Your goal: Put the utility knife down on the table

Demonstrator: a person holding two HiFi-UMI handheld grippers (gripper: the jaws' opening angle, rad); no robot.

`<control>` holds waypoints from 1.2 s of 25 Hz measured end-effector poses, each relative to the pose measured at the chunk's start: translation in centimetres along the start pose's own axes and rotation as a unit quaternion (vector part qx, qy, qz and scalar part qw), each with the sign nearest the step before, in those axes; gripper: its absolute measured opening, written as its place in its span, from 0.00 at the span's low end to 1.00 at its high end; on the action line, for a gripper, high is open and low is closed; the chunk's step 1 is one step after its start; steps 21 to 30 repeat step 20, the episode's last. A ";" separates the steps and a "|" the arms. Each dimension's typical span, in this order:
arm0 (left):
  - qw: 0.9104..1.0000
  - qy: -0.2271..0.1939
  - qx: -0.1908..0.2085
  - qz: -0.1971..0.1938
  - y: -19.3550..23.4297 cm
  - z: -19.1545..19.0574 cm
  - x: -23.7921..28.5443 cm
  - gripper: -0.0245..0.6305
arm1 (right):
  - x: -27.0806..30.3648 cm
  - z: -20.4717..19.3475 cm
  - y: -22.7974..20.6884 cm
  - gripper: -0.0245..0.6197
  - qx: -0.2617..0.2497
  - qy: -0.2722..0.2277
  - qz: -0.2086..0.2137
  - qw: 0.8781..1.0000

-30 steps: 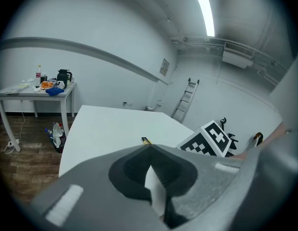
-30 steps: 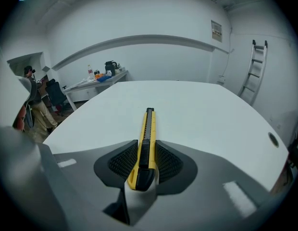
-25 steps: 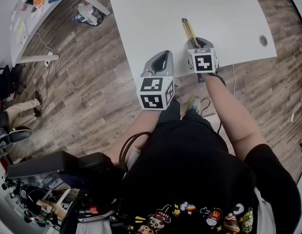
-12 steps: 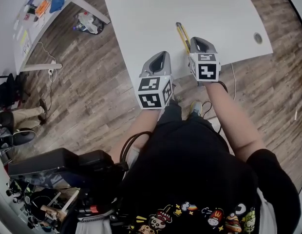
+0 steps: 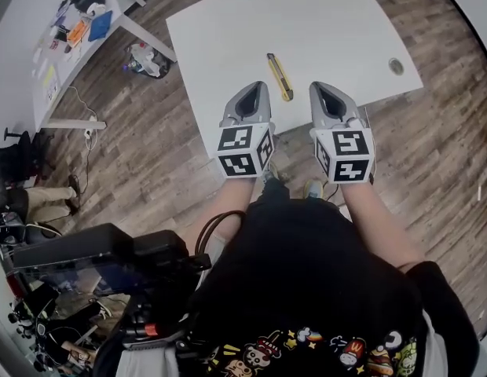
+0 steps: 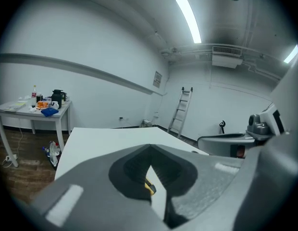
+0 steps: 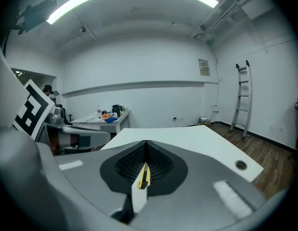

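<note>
White table [image 5: 330, 30] carries utility knife [image 5: 279, 77], flat, near front edge, as task wants. Left gripper [image 5: 258, 87], right gripper [image 5: 320, 86] flank it — jaws together, empty. Best to keep both clear, no nudging.

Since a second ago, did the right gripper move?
Yes. The right gripper drew back toward the person, to the near edge of the white table. The utility knife it held now lies on the table, ahead and to its left.

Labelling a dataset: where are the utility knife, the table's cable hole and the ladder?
utility knife [image 5: 280, 77], head view, middle of yellow body
cable hole [image 5: 396, 66], head view, its centre
ladder [image 7: 241, 96], right gripper view, its middle
</note>
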State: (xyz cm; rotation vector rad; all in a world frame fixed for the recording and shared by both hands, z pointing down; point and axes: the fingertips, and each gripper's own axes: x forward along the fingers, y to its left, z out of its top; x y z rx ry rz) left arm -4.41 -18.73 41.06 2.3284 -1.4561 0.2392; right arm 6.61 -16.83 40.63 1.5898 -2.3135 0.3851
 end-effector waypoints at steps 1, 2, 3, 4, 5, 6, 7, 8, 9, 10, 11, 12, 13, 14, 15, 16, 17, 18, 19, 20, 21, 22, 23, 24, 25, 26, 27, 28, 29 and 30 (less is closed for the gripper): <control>1.000 -0.003 0.002 0.002 -0.6 0.1 -0.2 0.04 | -0.4 -0.3 -0.5 0.07 0.001 0.003 0.000 1.000; 1.000 -0.004 0.003 0.004 -1.1 0.1 -0.3 0.04 | -0.7 -0.4 -1.0 0.07 0.001 0.005 -0.001 1.000; 1.000 -0.006 0.004 0.006 -1.5 0.1 -0.5 0.04 | -0.9 -0.6 -1.4 0.07 0.002 0.008 -0.001 1.000; 1.000 -0.006 0.004 0.008 -1.9 0.0 -0.6 0.04 | -1.1 -0.8 -1.7 0.07 0.003 0.009 0.000 1.000; 1.000 -0.006 0.003 0.010 -2.3 -0.1 -0.8 0.04 | -1.3 -0.9 -2.0 0.07 0.003 0.011 0.001 1.000; 1.000 -0.006 0.002 0.012 -2.6 -0.3 -0.9 0.04 | -1.5 -1.0 -2.1 0.07 0.002 0.012 0.004 1.000; 1.000 -0.007 0.002 0.015 -2.9 -0.4 -1.0 0.04 | -1.6 -1.2 -2.3 0.07 0.001 0.013 0.006 1.000; 1.000 -0.009 0.002 0.017 -3.2 -0.5 -1.2 0.04 | -1.8 -1.3 -2.4 0.07 0.000 0.013 0.009 1.000; 1.000 -0.010 0.002 0.020 -3.5 -0.6 -1.3 0.04 | -1.9 -1.4 -2.5 0.07 -0.001 0.013 0.011 1.000; 1.000 -0.012 0.003 0.022 -3.8 -0.6 -1.5 0.04 | -2.0 -1.4 -2.5 0.07 -0.001 0.013 0.014 1.000; 1.000 -0.013 0.003 0.024 -4.0 -0.7 -1.6 0.04 | -2.0 -1.5 -2.6 0.07 -0.002 0.013 0.016 1.000; 1.000 -0.013 0.004 0.025 -4.2 -0.7 -1.8 0.04 | -2.0 -1.6 -2.6 0.07 -0.002 0.014 0.019 1.000; 1.000 -0.014 0.004 0.027 -4.4 -0.7 -2.0 0.04 | -2.0 -1.7 -2.6 0.07 -0.002 0.016 0.021 1.000; 0.999 -0.014 0.005 0.029 -4.5 -0.7 -2.1 0.04 | -2.0 -1.8 -2.6 0.07 -0.001 0.018 0.023 1.000; 0.999 -0.014 0.006 0.030 -4.6 -0.7 -2.2 0.04 | -2.0 -1.9 -2.7 0.07 0.000 0.019 0.025 1.000; 0.999 -0.014 0.006 0.031 -4.8 -0.7 -2.2 0.04 | -2.0 -2.0 -2.8 0.07 0.000 0.020 0.026 0.999; 0.999 -0.015 0.007 0.032 -4.9 -0.7 -2.2 0.04 | -2.1 -2.0 -2.9 0.07 0.000 0.021 0.027 0.999; 0.999 -0.015 0.007 0.033 -5.0 -0.7 -2.2 0.04 | -2.1 -2.1 -3.0 0.07 0.000 0.021 0.029 0.999; 0.999 -0.015 0.008 0.034 -5.1 -0.7 -2.1 0.04 | -2.1 -2.1 -3.2 0.07 0.000 0.022 0.030 0.999; 0.999 -0.016 0.008 0.035 -5.2 -0.7 -2.1 0.04 | -2.1 -2.1 -3.3 0.07 0.000 0.023 0.032 0.999; 0.999 -0.016 0.008 0.035 -5.2 -0.7 -2.1 0.04 | -2.1 -2.1 -3.3 0.07 0.000 0.023 0.032 0.999; 0.999 -0.016 0.008 0.035 -5.2 -0.7 -2.1 0.04 | -2.1 -2.1 -3.3 0.07 0.000 0.023 0.032 0.999; 0.999 -0.016 0.008 0.035 -5.2 -0.7 -2.1 0.04 | -2.1 -2.1 -3.3 0.07 0.000 0.023 0.032 0.999; 0.999 -0.016 0.008 0.035 -5.2 -0.7 -2.1 0.04 | -2.1 -2.1 -3.3 0.07 0.000 0.023 0.032 0.999; 0.999 -0.016 0.008 0.035 -5.2 -0.7 -2.1 0.04 | -2.1 -2.1 -3.3 0.07 0.000 0.023 0.032 0.999; 0.999 -0.016 0.008 0.035 -5.2 -0.7 -2.1 0.04 | -2.1 -2.1 -3.3 0.07 0.000 0.023 0.032 0.999; 0.999 -0.016 0.008 0.035 -5.2 -0.7 -2.1 0.04 | -2.1 -2.1 -3.3 0.07 0.000 0.023 0.032 0.999; 0.999 -0.016 0.008 0.035 -5.2 -0.7 -2.1 0.04 | -2.1 -2.1 -3.3 0.07 0.000 0.023 0.032 0.999; 0.999 -0.016 0.008 0.035 -5.2 -0.7 -2.1 0.04 | -2.1 -2.1 -3.3 0.07 0.000 0.023 0.032 0.999; 0.999 -0.016 0.008 0.035 -5.2 -0.7 -2.1 0.04 | -2.1 -2.1 -3.3 0.07 0.000 0.023 0.032 0.999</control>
